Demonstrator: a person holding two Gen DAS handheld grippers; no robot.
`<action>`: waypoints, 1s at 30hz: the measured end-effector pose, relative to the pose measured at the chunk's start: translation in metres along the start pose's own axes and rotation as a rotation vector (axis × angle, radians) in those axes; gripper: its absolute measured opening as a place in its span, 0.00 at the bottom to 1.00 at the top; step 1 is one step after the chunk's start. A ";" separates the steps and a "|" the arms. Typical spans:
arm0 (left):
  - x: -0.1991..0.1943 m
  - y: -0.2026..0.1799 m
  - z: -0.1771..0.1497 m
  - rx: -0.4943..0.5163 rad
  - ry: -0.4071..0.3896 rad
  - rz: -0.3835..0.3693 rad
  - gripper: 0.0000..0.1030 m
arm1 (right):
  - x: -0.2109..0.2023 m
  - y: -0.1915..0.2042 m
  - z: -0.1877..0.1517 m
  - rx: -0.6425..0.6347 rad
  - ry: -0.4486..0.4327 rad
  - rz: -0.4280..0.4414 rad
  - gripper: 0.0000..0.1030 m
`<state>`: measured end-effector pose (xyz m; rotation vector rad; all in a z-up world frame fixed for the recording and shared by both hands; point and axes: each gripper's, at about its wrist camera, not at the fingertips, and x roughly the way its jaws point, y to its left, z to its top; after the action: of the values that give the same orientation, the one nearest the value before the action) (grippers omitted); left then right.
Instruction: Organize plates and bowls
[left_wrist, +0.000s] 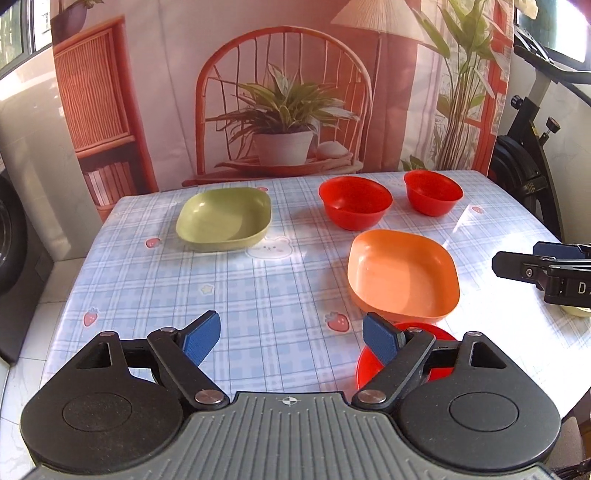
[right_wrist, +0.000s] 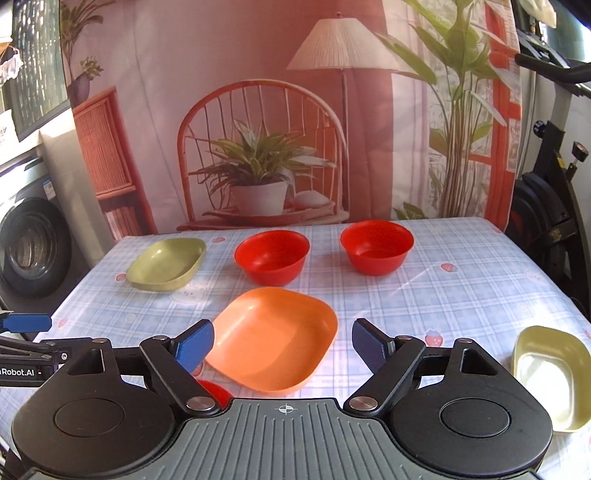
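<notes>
On the checked tablecloth (left_wrist: 258, 295) lie a green square plate (left_wrist: 225, 218) at the far left, two red bowls (left_wrist: 355, 202) (left_wrist: 433, 192) at the back, and an orange square plate (left_wrist: 402, 274) nearer. A red dish (left_wrist: 369, 363) is partly hidden under my left gripper's right finger. My left gripper (left_wrist: 291, 338) is open and empty above the near table. My right gripper (right_wrist: 282, 345) is open and empty, just in front of the orange plate (right_wrist: 275, 338). A pale yellow plate (right_wrist: 550, 373) lies at the near right. The green plate (right_wrist: 166, 263) and red bowls (right_wrist: 272, 255) (right_wrist: 376, 246) show beyond.
A printed backdrop (left_wrist: 280, 92) hangs behind the table. An exercise bike (left_wrist: 528, 147) stands to the right, a washing machine (right_wrist: 29, 243) to the left. The right gripper shows at the right edge of the left wrist view (left_wrist: 546, 273). The table's edges fall off left and right.
</notes>
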<state>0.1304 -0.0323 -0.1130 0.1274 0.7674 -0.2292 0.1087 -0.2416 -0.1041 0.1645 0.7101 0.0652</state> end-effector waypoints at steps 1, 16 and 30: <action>0.005 0.000 -0.004 0.002 0.013 -0.006 0.84 | 0.004 0.001 -0.006 0.000 0.019 0.008 0.77; 0.032 -0.039 -0.020 -0.058 0.162 -0.162 0.79 | 0.033 0.012 -0.056 0.007 0.230 0.091 0.45; 0.037 -0.023 -0.035 -0.159 0.176 -0.254 0.19 | 0.035 0.013 -0.060 0.020 0.253 0.137 0.14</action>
<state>0.1267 -0.0535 -0.1649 -0.1022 0.9748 -0.4000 0.0960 -0.2167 -0.1693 0.2269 0.9512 0.2125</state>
